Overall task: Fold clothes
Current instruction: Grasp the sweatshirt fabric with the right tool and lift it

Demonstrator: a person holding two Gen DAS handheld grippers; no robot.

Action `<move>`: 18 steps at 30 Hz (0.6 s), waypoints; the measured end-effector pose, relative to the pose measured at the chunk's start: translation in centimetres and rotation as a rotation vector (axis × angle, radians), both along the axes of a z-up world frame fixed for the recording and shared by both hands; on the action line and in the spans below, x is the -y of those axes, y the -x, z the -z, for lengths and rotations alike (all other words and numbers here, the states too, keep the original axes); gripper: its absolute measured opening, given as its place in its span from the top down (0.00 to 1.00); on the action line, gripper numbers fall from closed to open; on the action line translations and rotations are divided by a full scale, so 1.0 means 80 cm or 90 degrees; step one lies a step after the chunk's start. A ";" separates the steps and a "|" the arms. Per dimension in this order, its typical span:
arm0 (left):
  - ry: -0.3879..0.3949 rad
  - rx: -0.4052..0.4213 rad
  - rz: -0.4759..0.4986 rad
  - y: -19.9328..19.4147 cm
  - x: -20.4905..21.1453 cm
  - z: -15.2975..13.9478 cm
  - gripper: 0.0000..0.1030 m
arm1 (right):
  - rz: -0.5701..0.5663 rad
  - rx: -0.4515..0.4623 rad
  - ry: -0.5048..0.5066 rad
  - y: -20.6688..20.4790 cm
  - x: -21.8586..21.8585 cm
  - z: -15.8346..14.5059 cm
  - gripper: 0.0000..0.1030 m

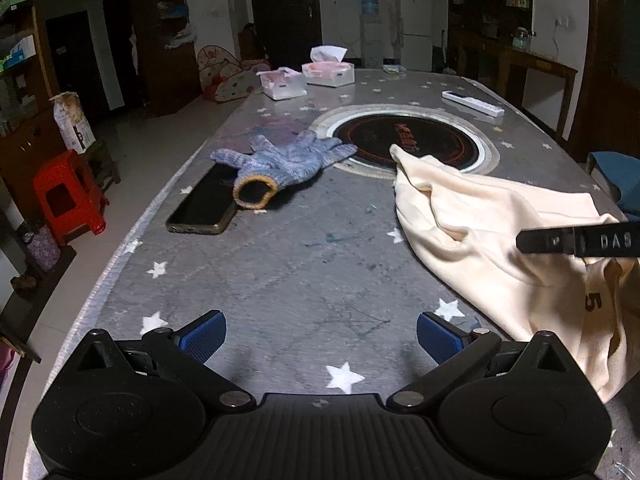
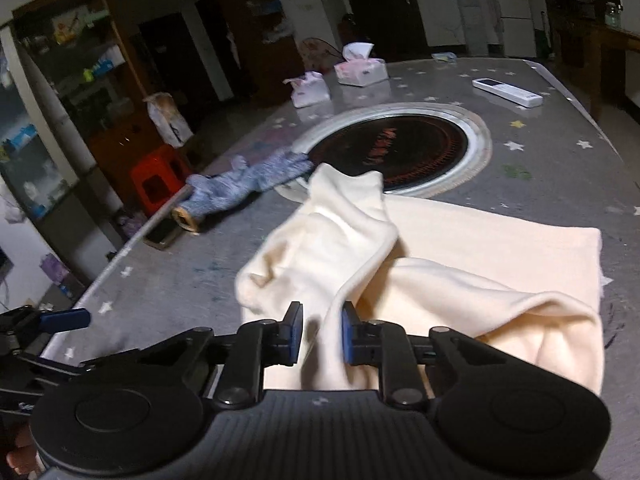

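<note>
A cream garment [image 1: 496,240] lies on the grey star-patterned table [image 1: 280,280], at the right of the left wrist view. My right gripper [image 2: 322,334] is shut on a bunched fold of the cream garment [image 2: 460,264] and lifts it off the flat part of the cloth. My left gripper [image 1: 322,336] is open and empty, low over bare table to the left of the garment. The right gripper's finger [image 1: 576,240] shows at the right edge of the left wrist view. The left gripper's blue pad shows at the left edge of the right wrist view [image 2: 66,319].
A blue knit glove [image 1: 280,160] and a black phone [image 1: 204,204] lie left of the round inset cooktop [image 1: 404,144]. Two tissue packs [image 1: 328,68] and a white remote [image 1: 472,103] sit at the far end. A red stool [image 1: 66,196] stands off the table's left edge.
</note>
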State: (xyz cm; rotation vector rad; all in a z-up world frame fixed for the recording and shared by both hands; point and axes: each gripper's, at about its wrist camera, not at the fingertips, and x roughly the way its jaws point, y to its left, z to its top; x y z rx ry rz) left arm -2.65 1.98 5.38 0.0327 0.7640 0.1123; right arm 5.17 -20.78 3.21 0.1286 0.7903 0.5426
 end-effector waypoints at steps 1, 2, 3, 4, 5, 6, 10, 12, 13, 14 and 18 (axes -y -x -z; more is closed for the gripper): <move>0.002 0.003 -0.001 0.002 -0.001 -0.002 0.00 | -0.011 0.004 0.000 0.003 -0.003 -0.001 0.83; 0.004 0.006 -0.001 0.004 -0.002 -0.004 0.00 | -0.020 0.010 0.001 0.006 -0.005 -0.002 0.83; 0.006 0.008 -0.002 0.005 -0.003 -0.005 0.00 | -0.025 0.020 0.005 0.009 -0.008 -0.002 0.83; 0.006 0.010 -0.001 0.006 -0.004 -0.006 0.00 | -0.027 0.029 0.009 0.012 -0.010 -0.002 0.83; 0.007 0.010 0.000 0.007 -0.004 -0.006 0.00 | -0.027 0.033 0.014 0.014 -0.013 -0.002 0.81; 0.007 0.010 0.001 0.008 -0.004 -0.006 0.00 | -0.024 0.032 0.016 0.014 -0.014 -0.001 0.80; 0.008 0.009 0.003 0.008 -0.003 -0.005 0.00 | -0.011 0.021 0.030 0.015 -0.014 0.000 0.67; 0.009 0.008 0.003 0.008 -0.002 -0.004 0.00 | -0.013 0.016 0.036 0.017 -0.015 0.000 0.63; 0.009 0.008 0.004 0.008 -0.001 -0.004 0.00 | -0.012 0.014 0.036 0.017 -0.015 0.000 0.52; 0.010 0.009 0.005 0.008 -0.001 -0.004 0.00 | -0.009 0.012 0.038 0.018 -0.015 0.000 0.32; 0.009 0.013 0.012 0.010 0.002 -0.005 0.00 | -0.003 0.028 0.050 0.025 -0.014 -0.006 0.17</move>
